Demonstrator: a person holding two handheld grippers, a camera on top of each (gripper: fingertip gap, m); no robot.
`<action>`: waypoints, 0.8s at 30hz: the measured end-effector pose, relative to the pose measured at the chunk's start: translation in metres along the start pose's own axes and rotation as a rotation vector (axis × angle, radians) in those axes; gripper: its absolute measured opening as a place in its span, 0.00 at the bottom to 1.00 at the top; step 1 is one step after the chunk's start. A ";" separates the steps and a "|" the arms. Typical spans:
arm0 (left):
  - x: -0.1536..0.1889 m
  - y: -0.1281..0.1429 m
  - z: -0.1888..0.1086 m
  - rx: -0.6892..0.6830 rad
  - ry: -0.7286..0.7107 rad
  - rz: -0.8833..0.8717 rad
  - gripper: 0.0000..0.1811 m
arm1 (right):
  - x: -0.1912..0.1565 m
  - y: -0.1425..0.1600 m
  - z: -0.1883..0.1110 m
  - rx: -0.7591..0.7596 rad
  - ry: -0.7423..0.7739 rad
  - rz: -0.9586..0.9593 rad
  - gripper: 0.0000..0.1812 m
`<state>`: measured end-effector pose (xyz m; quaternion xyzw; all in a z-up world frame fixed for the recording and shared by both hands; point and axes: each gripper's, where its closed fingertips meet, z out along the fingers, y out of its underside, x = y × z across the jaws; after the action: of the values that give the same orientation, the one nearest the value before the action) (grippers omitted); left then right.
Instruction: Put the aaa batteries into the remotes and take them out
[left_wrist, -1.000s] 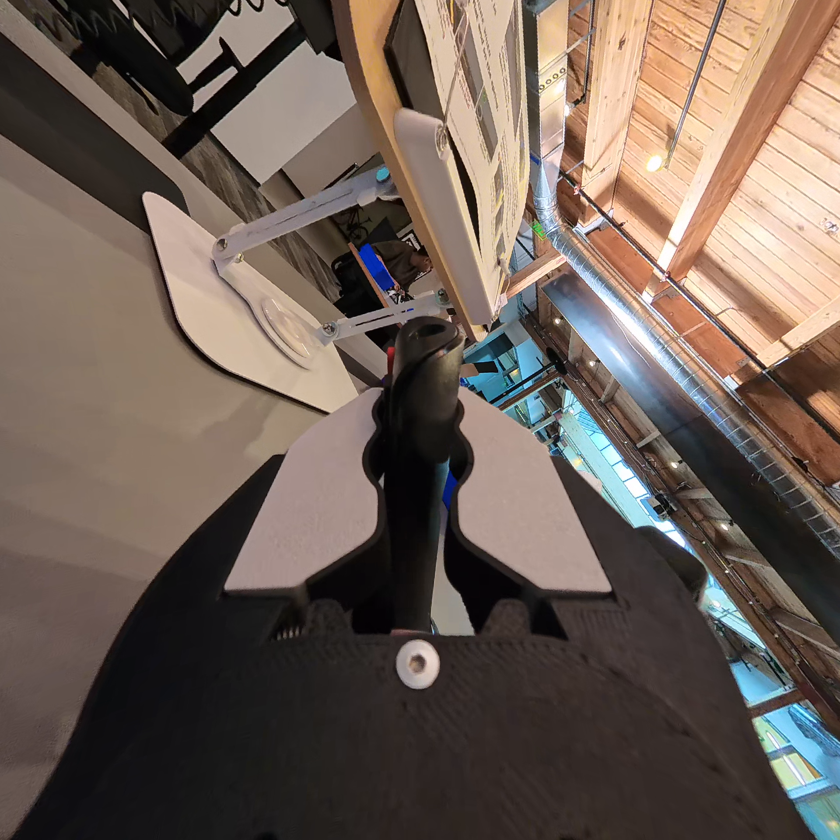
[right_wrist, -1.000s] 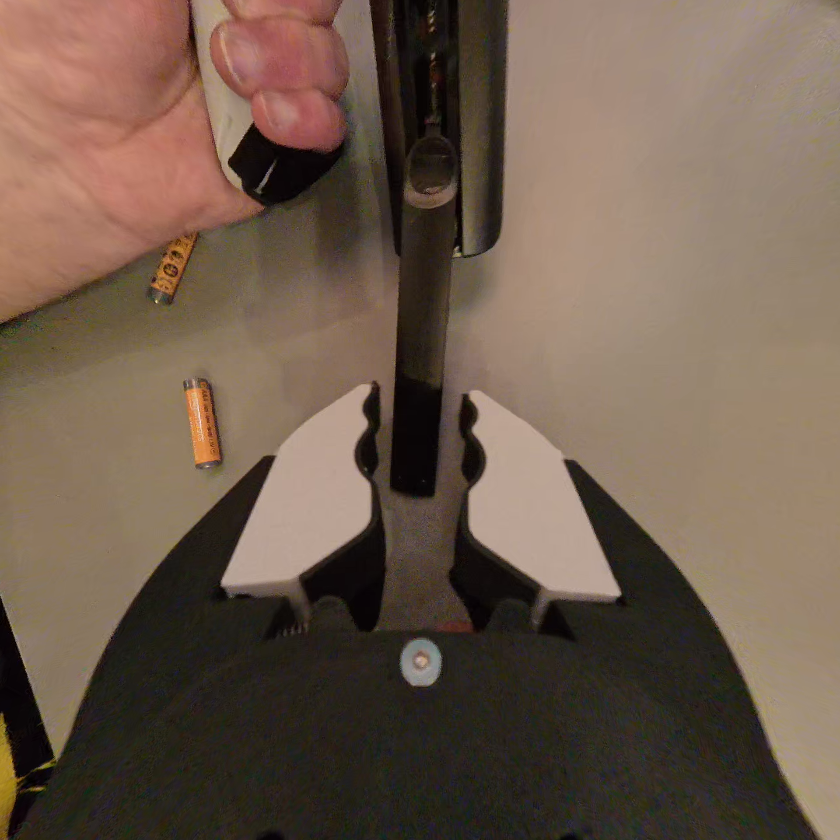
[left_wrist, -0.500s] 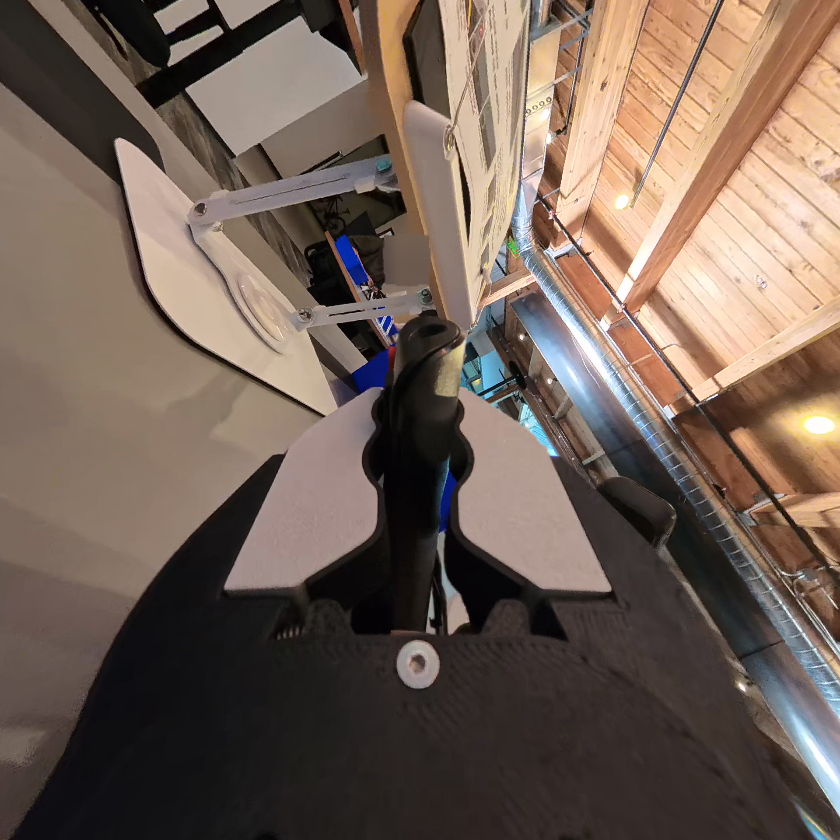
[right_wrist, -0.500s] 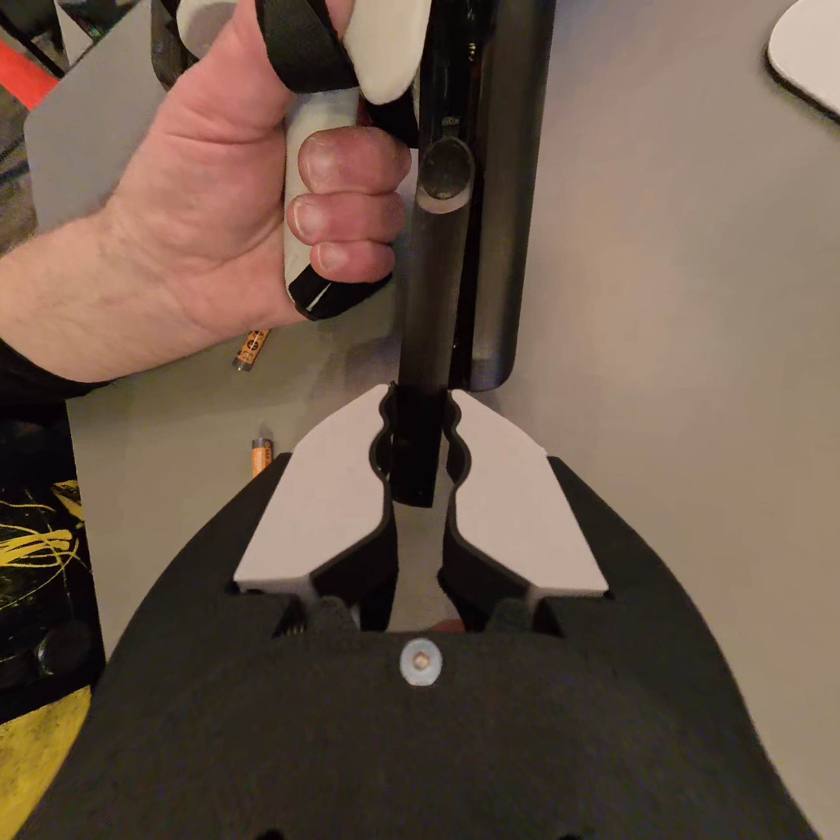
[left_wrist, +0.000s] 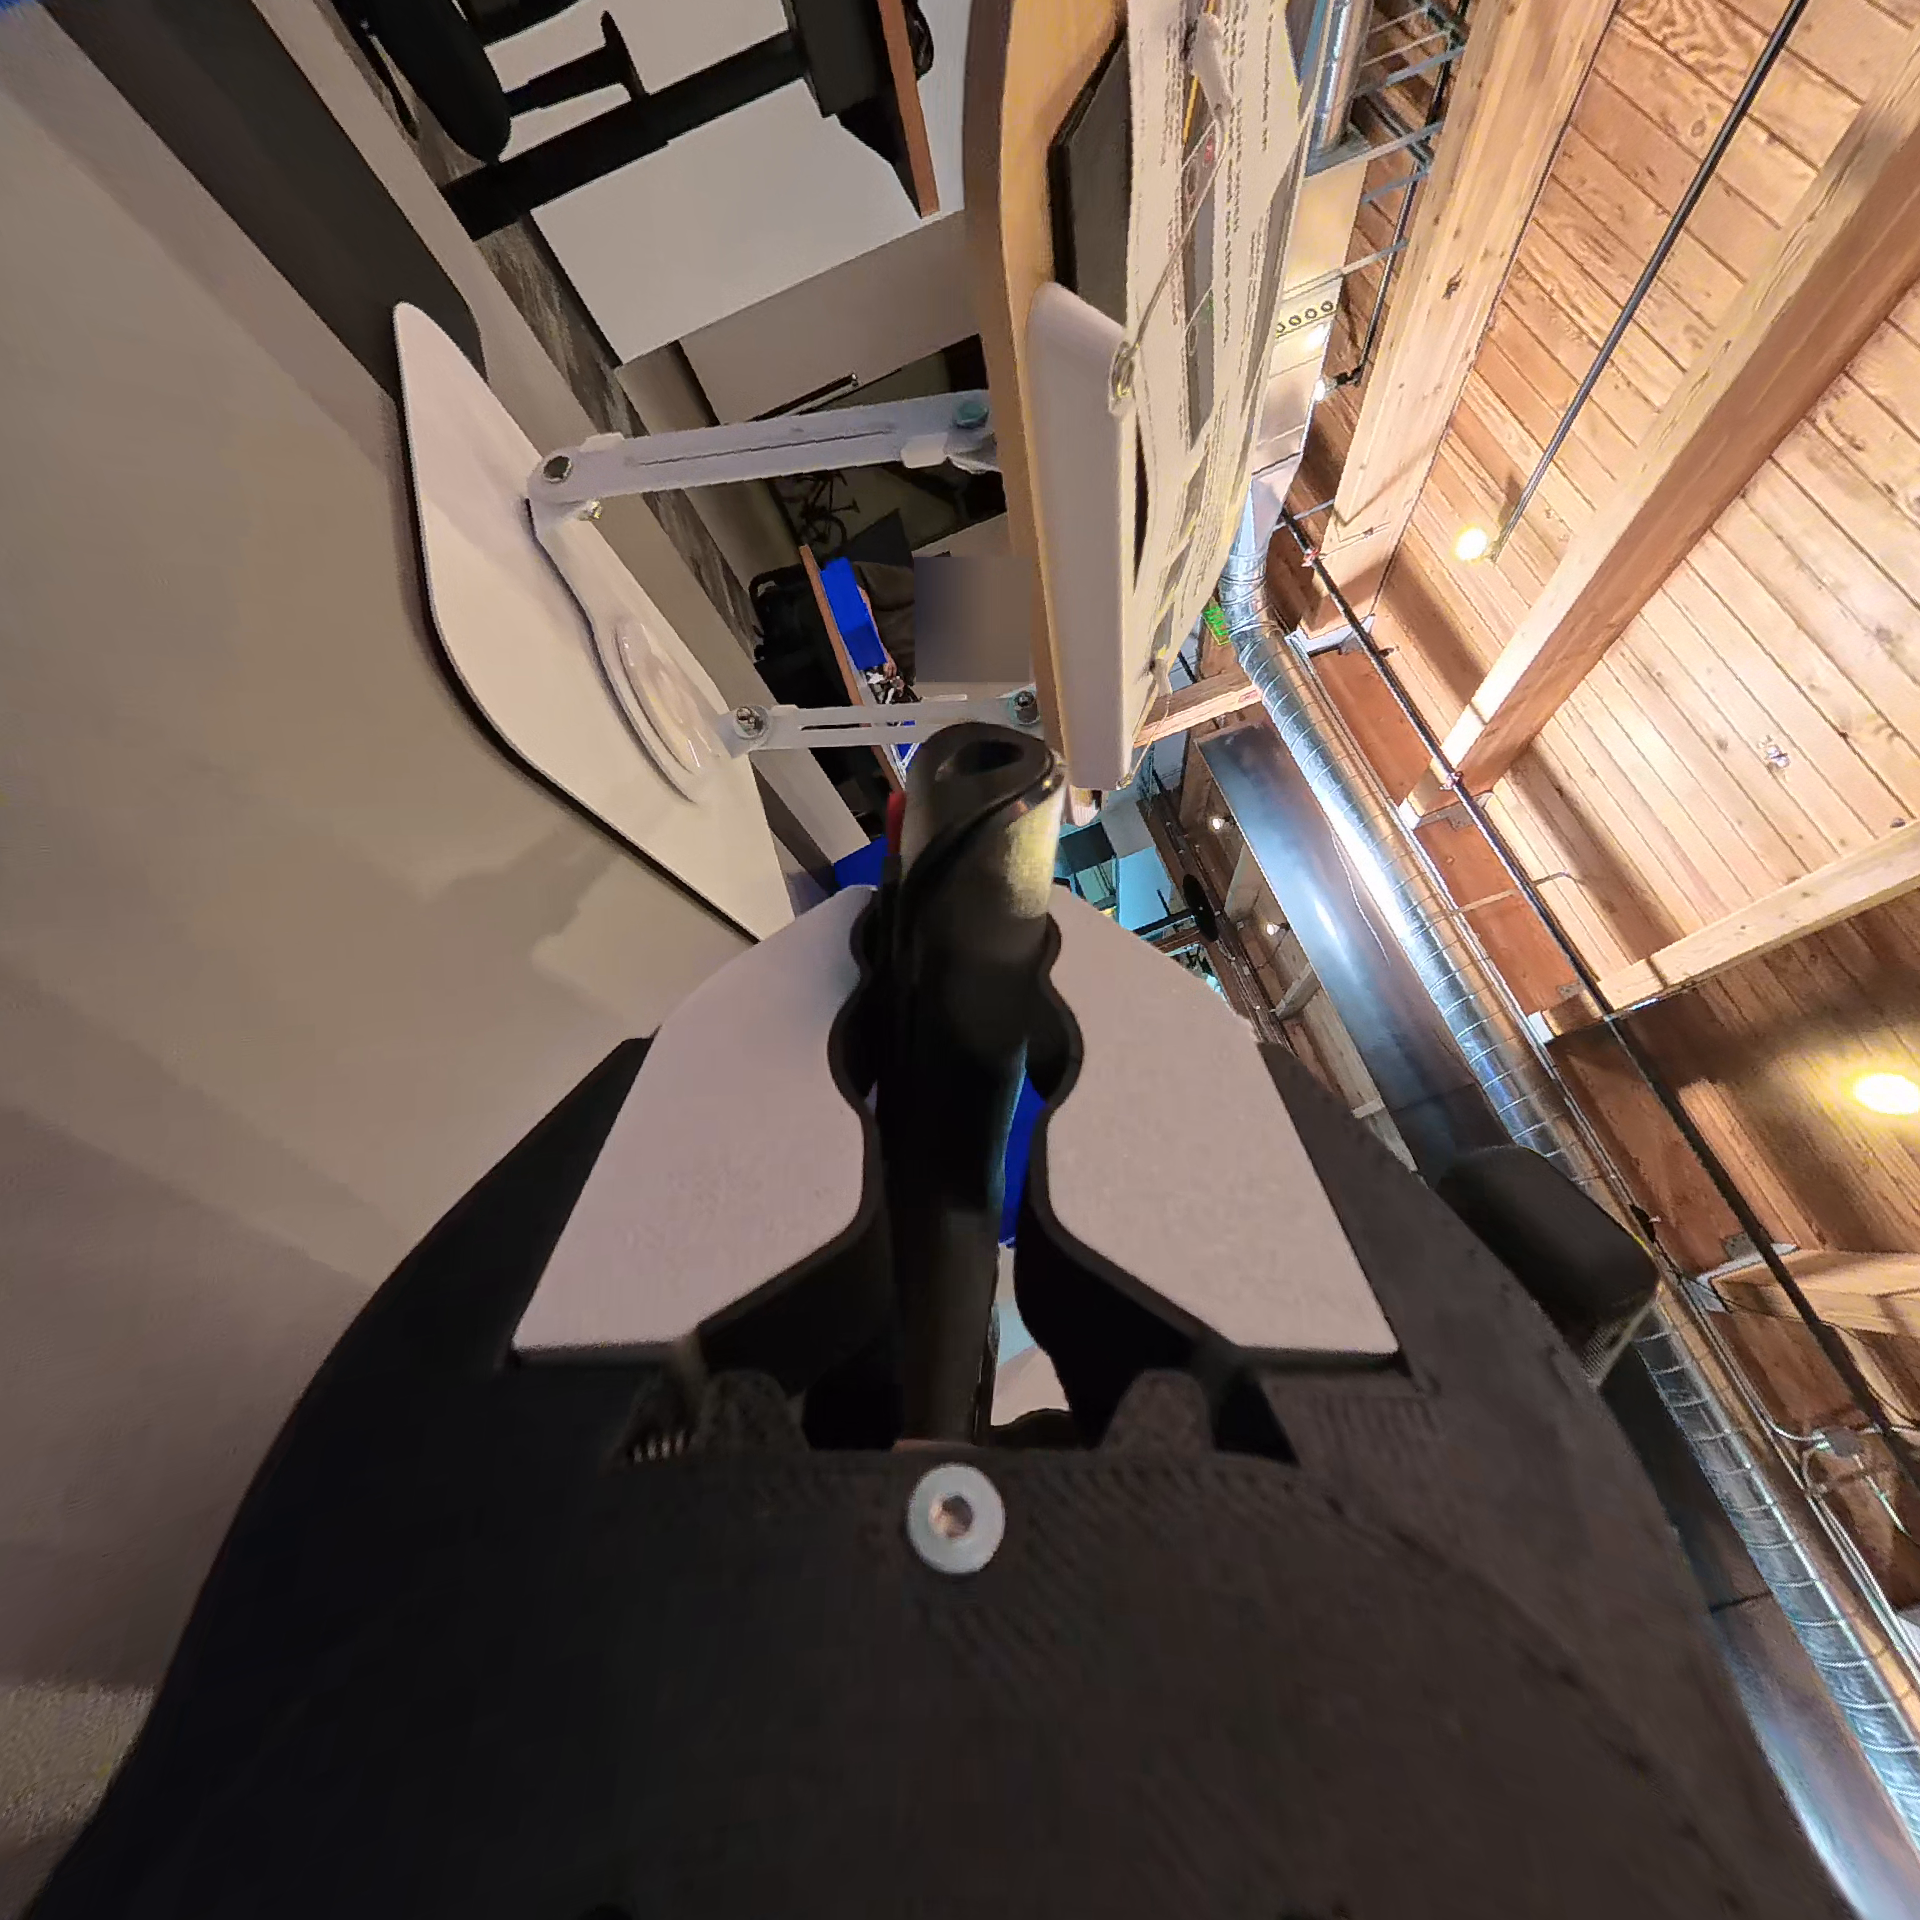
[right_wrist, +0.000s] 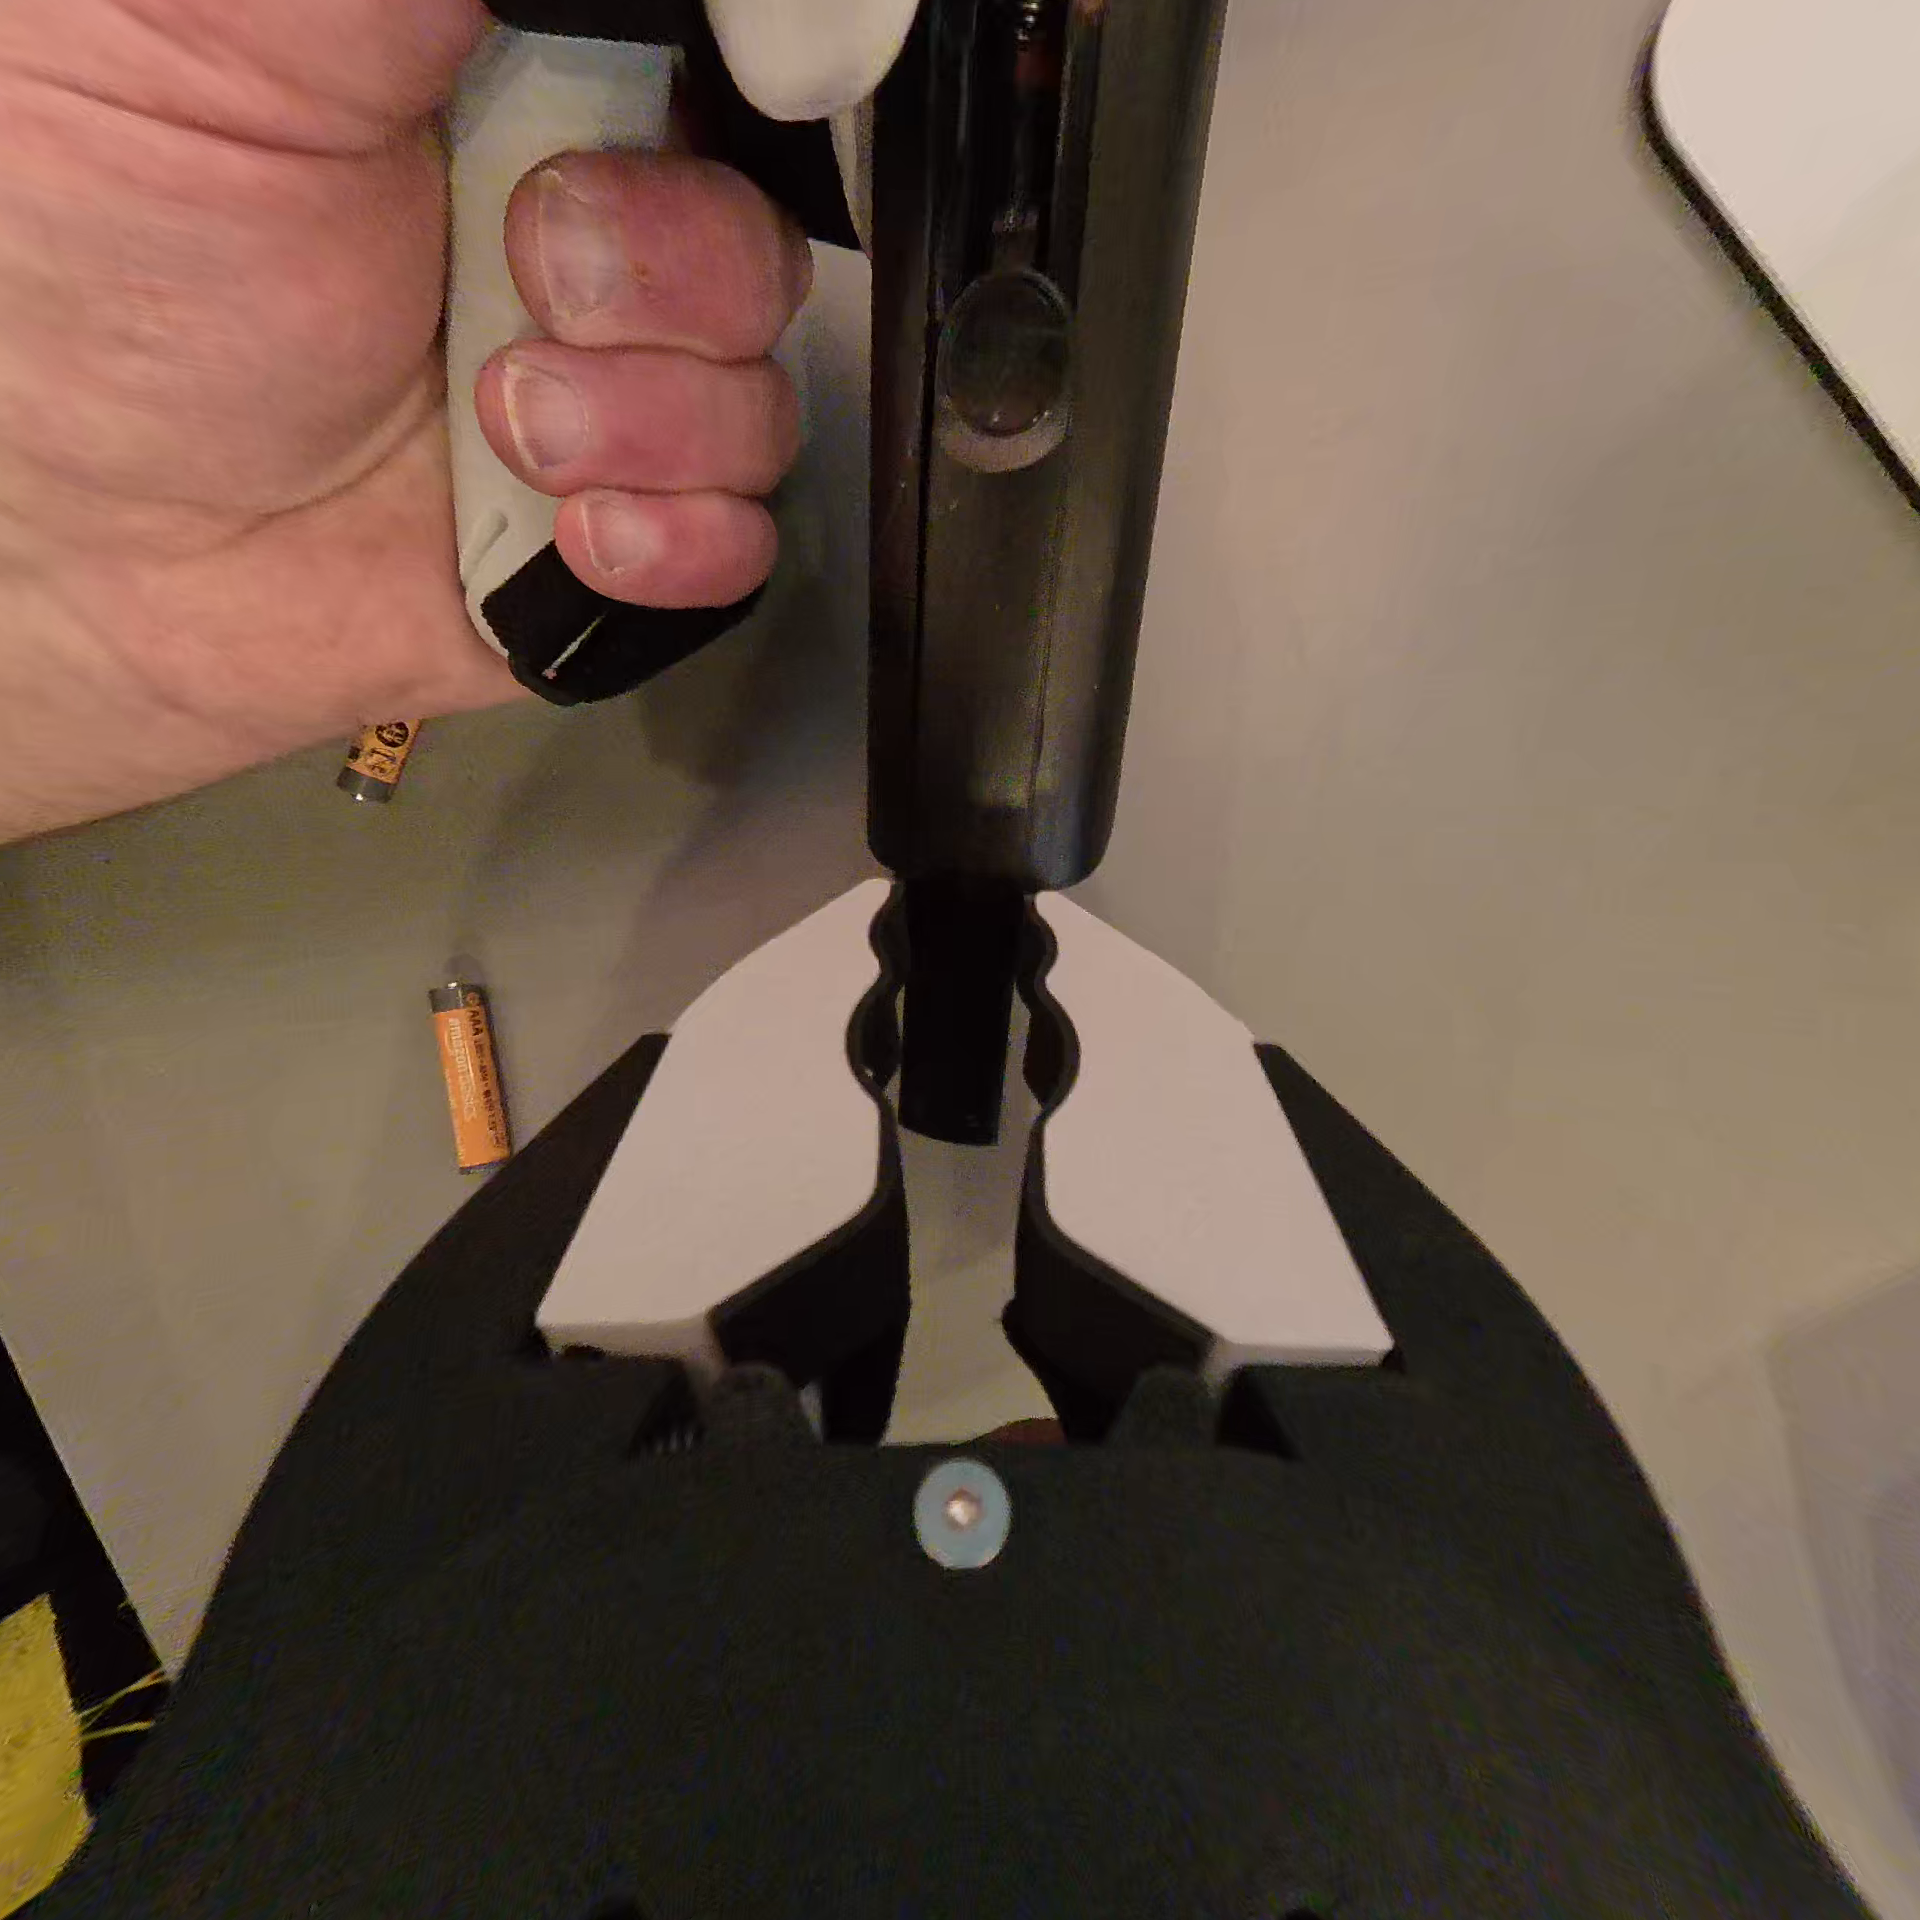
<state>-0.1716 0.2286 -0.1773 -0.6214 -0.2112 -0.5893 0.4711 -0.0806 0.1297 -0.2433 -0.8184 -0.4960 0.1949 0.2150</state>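
Observation:
In the left wrist view my left gripper (left_wrist: 956, 925) is shut on a black remote (left_wrist: 966, 883), held edge-on and pointing up away from the grey table (left_wrist: 208, 831). In the right wrist view the same remote (right_wrist: 1081, 623) hangs over the table, its open battery bay partly showing at the top. My right gripper (right_wrist: 961, 925) is shut on the end of the black battery cover (right_wrist: 951, 1049), which lies along the remote's back. Two orange AAA batteries lie on the table at left: one (right_wrist: 470, 1075) in full view, one (right_wrist: 379, 753) half hidden under a hand.
A person's hand (right_wrist: 208, 364) grips the left gripper's white handle (right_wrist: 499, 312), close beside the remote. A white stand base (left_wrist: 468, 520) with arms carries a board above the table; its corner shows at the right wrist view's upper right (right_wrist: 1808, 208). A black-and-yellow thing (right_wrist: 31, 1745) lies off the table's left edge. Across from one pair of fingers to the other is roughly 15 cm.
My right gripper closed on the battery cover, which had stood free between open fingers. The cover now sits further up along the remote. The left gripper still holds the remote and has tilted a little.

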 end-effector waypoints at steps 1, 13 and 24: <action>-0.001 0.001 0.000 -0.003 0.000 -0.005 0.13 | 0.002 0.001 0.001 -0.010 0.017 -0.009 0.10; 0.007 0.002 0.000 0.005 0.011 0.040 0.13 | -0.006 0.003 0.001 -0.035 -0.003 0.018 0.10; 0.002 0.003 0.000 0.002 0.013 0.001 0.13 | -0.008 0.004 -0.001 -0.040 -0.005 0.013 0.11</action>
<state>-0.1689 0.2268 -0.1764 -0.6173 -0.2084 -0.5928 0.4734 -0.0808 0.1211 -0.2435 -0.8252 -0.4951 0.1882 0.1961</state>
